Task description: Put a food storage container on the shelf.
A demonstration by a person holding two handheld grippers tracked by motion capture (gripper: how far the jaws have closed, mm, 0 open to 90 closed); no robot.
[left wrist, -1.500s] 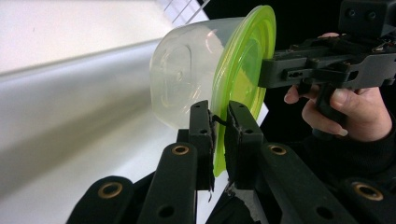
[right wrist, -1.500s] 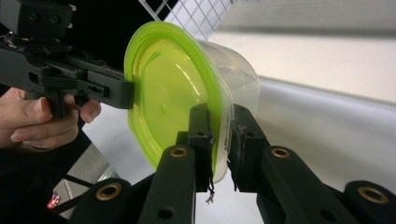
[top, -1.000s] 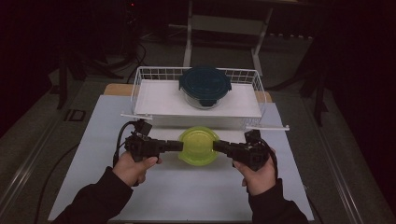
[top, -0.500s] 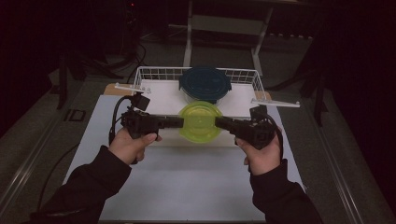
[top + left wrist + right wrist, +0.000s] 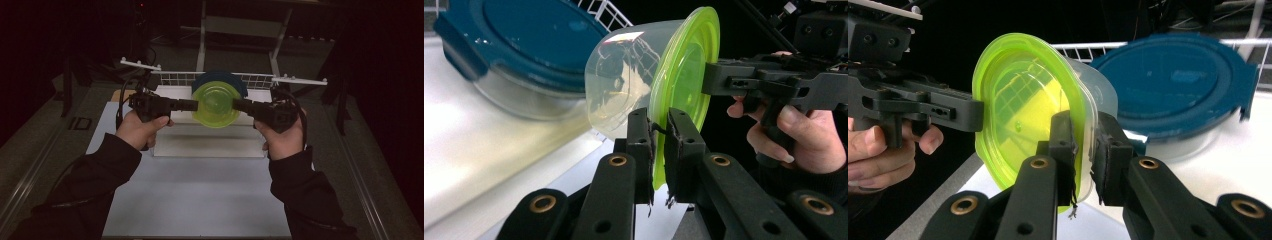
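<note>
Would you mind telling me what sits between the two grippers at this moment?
The green-lidded clear container spans the gap in the high view: the left gripper and the right gripper each clamp its lid rim from opposite sides, above the white basket.

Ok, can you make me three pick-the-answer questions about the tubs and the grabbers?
1. Where is the container with the blue lid?
A. in the white wire basket
B. on the floor
C. in a hand

2. What colour is the lid of the held tub?
A. red
B. green
C. white

3. How is the held tub gripped?
A. by neither gripper
B. by one gripper
C. by both, at opposite edges

Answers: 1 A, basket wires rise around it. 2 B, its lid looks bright green. 3 C, left gripper and right gripper pinch its rim.
</note>
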